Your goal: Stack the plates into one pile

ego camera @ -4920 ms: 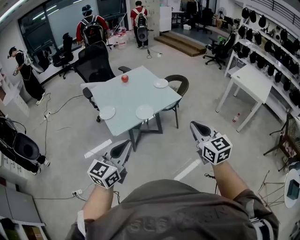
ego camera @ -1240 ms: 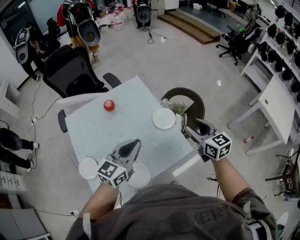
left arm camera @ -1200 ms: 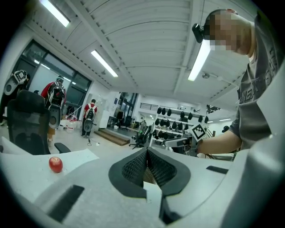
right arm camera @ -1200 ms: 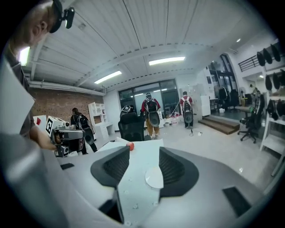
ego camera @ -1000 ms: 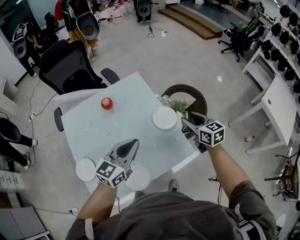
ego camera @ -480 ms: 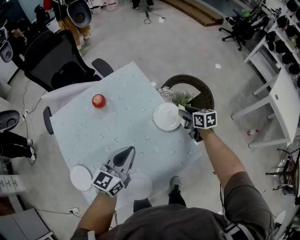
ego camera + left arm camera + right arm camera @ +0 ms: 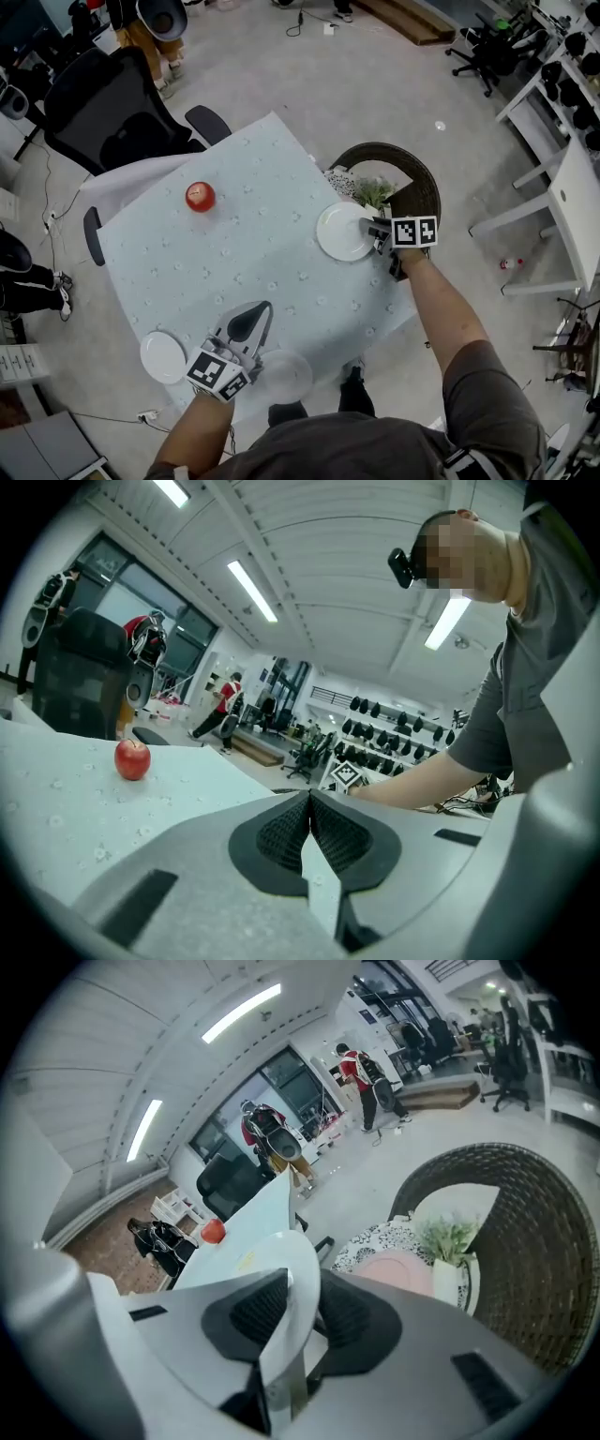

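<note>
Here, the right hand-held gripper (image 7: pixel 371 228) reaches in over the table's (image 7: pixel 253 258) right edge. It has the rim of the right plate (image 7: pixel 343 232) between its jaws. In the right gripper view the jaws (image 7: pixel 292 1297) have just been closing, and both pads now sit against that plate's (image 7: pixel 272 1252) white edge, one on each side. The plate lies near the table's right edge, just beside a wicker chair (image 7: pixel 424 192) that carries a small plant (image 7: pixel 373 192).

The left hand-held gripper (image 7: pixel 261 312) hovers over the table's near edge. Its jaws (image 7: pixel 309 799) are together at the tips with nothing between them. The near plate (image 7: pixel 286 377) lies just beside it, at the table's front edge. The left plate (image 7: pixel 164 356) sits at the near left corner, well apart from the right plate.

An apple (image 7: pixel 199 196) rests toward the far side of the table, apart from all three plates. A black office chair (image 7: pixel 112 112) stands beyond the far left corner.
</note>
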